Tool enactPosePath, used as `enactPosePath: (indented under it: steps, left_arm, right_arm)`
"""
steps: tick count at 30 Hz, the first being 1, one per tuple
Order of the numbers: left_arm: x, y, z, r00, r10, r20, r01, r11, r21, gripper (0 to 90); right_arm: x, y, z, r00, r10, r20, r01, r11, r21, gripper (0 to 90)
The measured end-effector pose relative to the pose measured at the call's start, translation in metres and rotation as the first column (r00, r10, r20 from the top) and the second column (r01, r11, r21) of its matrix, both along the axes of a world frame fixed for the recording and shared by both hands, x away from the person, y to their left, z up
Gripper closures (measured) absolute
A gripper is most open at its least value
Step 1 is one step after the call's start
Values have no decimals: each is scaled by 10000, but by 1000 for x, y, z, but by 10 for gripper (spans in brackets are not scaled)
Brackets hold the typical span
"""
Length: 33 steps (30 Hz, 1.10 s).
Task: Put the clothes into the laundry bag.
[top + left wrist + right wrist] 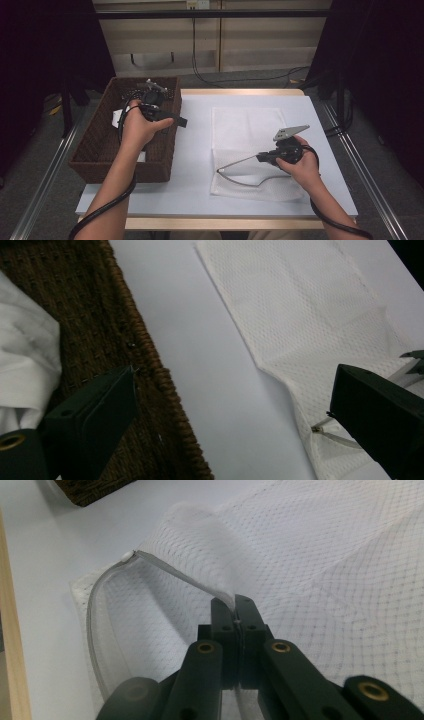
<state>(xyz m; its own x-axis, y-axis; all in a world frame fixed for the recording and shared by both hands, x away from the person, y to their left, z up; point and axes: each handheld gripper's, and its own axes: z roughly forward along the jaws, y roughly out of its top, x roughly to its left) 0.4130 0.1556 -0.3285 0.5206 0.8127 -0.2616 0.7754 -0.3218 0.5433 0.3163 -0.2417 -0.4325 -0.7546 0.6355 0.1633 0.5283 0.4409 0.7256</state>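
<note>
White mesh laundry bag (250, 150), flat on the white table (200, 200), right of centre; its long axis runs away from the person. The near end is open along a grey zipper edge (165, 570) that curves around the mouth.

Right gripper (236, 611): jaws together, clamped on the upper zipper edge, holding it raised off the table so the mouth gapes toward the person's left. The zipper pull (128, 556) sits at the far-left tip of the opening.

Left gripper (170, 119): jaws apart, nothing between them, above the right rim of the brown wicker basket (95, 150), pointing toward the bag. White cloth (25, 355) lies inside the basket, behind and below the jaws.

Key relation: the bag mouth lies to the right of and nearer the person than the left gripper, across a bare strip of table; the cloth lies the other way, to its left. The left hand is the nearer one to both cloth and mouth.

Judgement: loading calls for a left-to-right pass over the basket rim into the held opening.

Edges: the basket wall stands between cloth and table. The front table edge is close to the bag's near end. Open room is good between basket and bag.
</note>
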Motion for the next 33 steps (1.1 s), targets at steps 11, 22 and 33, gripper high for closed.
enactPosePath:
  steps: [11, 22, 33]
  left_arm:
    - [17, 37, -15, 9949, 1009, -59, -1009, 9949, 34, 39]
    - [32, 60, -23, 9846, 1751, -33, -1746, 9831, 552, 35]
    - [52, 74, -37, 9796, 1994, -268, -1975, 9785, 599, 33]
  right_arm:
    - [2, 2, -4, 9999, 7, -153, -8, 9999, -107, 900]
    - [3, 5, -4, 9998, 112, -143, -114, 9999, -108, 900]
    - [3, 4, -7, 9996, 99, -268, -102, 9999, -111, 900]
